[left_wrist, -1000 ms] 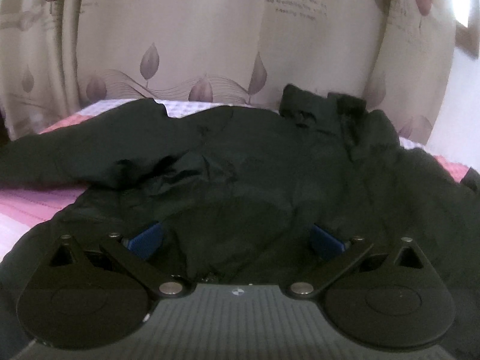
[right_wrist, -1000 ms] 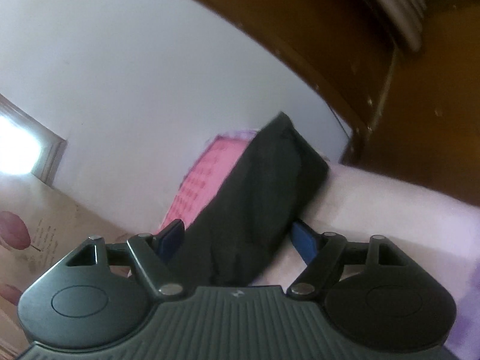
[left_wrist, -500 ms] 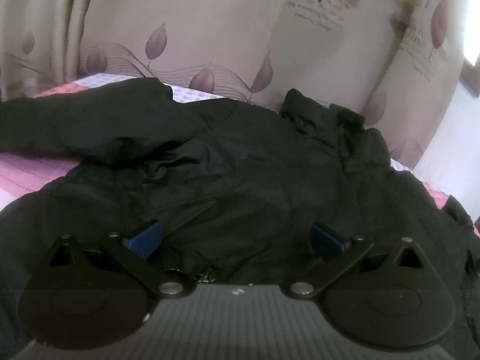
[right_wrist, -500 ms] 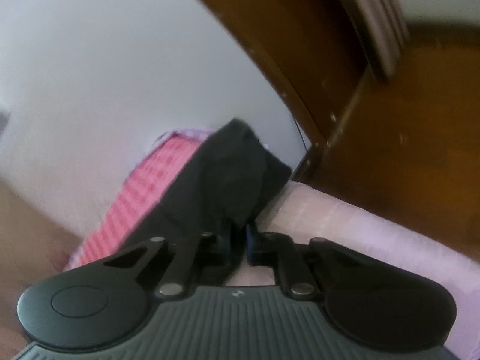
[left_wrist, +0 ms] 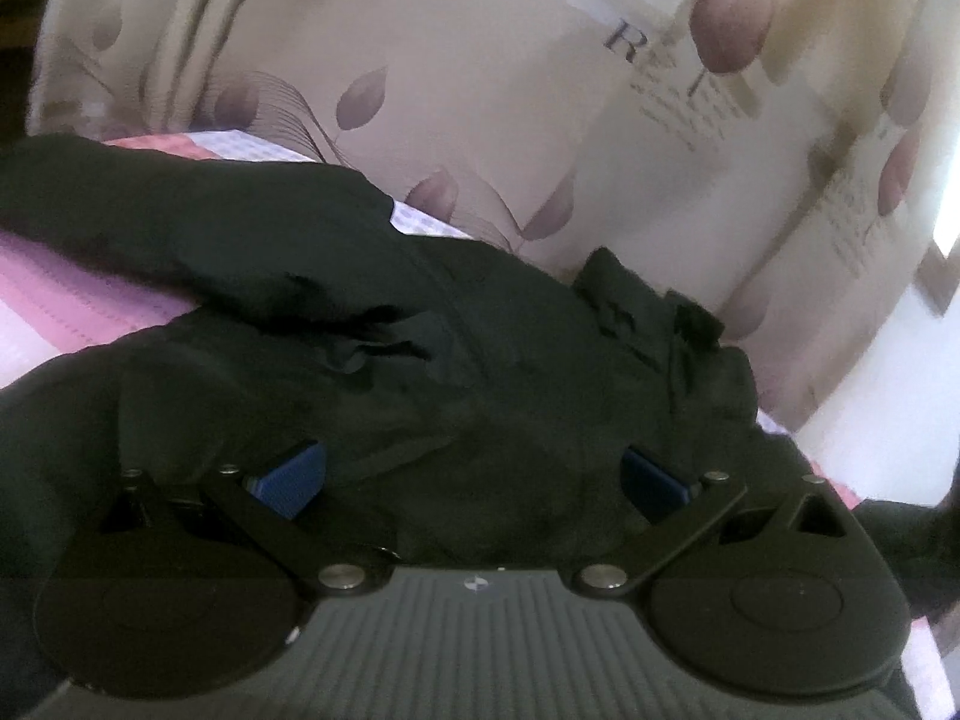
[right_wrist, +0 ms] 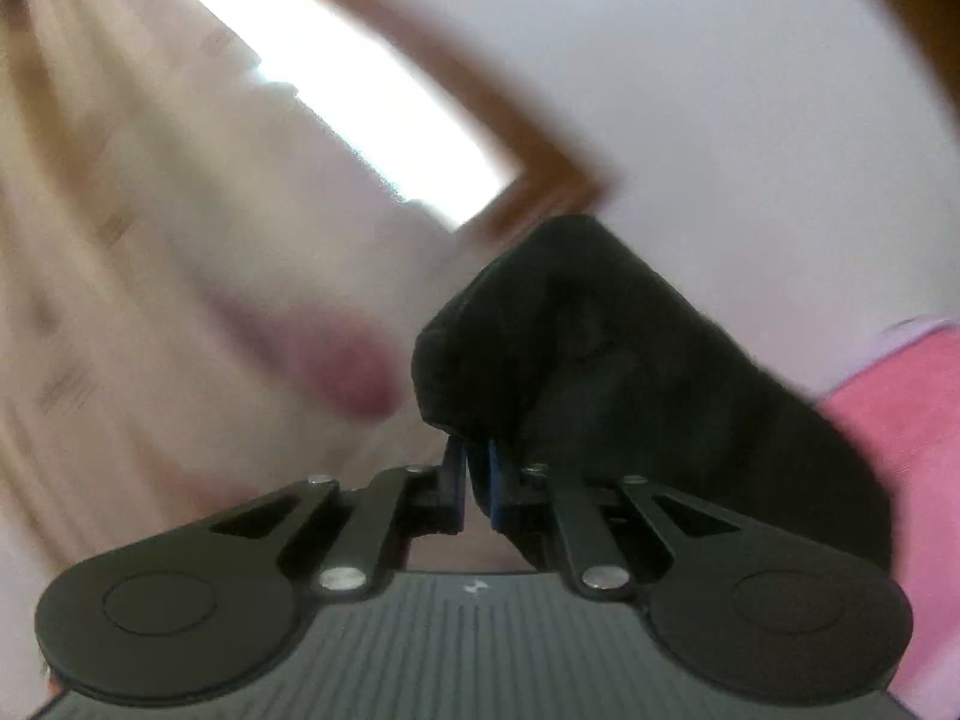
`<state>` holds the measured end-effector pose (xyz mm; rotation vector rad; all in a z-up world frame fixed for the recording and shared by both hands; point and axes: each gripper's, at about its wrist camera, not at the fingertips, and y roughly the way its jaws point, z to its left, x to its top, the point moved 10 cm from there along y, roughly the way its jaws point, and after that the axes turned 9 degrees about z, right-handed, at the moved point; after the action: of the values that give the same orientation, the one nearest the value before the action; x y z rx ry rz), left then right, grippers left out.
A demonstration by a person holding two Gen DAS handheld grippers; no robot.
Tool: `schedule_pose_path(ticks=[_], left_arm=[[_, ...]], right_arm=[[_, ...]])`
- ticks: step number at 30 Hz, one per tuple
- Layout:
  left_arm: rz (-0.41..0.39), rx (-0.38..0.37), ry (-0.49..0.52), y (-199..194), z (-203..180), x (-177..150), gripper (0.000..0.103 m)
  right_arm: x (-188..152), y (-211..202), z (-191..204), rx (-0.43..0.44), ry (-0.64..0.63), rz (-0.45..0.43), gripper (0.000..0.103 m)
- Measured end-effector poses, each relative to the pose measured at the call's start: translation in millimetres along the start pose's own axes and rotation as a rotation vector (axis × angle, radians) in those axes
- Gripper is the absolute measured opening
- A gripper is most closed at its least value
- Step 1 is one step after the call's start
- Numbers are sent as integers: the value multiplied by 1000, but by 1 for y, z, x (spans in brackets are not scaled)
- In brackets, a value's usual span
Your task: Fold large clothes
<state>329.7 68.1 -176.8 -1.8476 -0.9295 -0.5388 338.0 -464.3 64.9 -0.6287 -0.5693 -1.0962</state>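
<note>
A large black jacket (left_wrist: 420, 360) lies spread on a bed with a pink and white sheet (left_wrist: 66, 300). One sleeve stretches to the left in the left wrist view. My left gripper (left_wrist: 474, 474) is open, its blue pads wide apart just over the jacket's lower body. My right gripper (right_wrist: 477, 462) is shut on the black sleeve end (right_wrist: 600, 348) and holds it lifted; the cloth hangs over to the right of the fingers. The right wrist view is blurred by motion.
A beige curtain with purple leaf print (left_wrist: 480, 90) hangs behind the bed. A bright window with a brown frame (right_wrist: 372, 96) and a white wall (right_wrist: 750, 90) show in the right wrist view. Pink bedding (right_wrist: 912, 420) is at the right.
My right gripper closed on the sleeve end, lifted it off the bed and swung it towards the curtain and window. My left gripper stayed open and shifted to the right over the jacket.
</note>
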Motion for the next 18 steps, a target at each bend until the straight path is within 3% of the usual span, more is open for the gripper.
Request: schedule_pose_path(ticks=[5, 9, 15, 18], left_arm=[[-61, -18, -86, -14, 14, 6, 103], [-121, -12, -164, -25, 29, 12, 103], [-146, -8, -202, -31, 37, 16, 103], [-148, -9, -206, -32, 38, 16, 103]], right_arm=[[-81, 63, 74, 119, -70, 140, 7], [-157, 99, 104, 191, -93, 268, 7], [-258, 125, 89, 154, -103, 442, 8], [-290, 135, 70, 134, -96, 505, 8]])
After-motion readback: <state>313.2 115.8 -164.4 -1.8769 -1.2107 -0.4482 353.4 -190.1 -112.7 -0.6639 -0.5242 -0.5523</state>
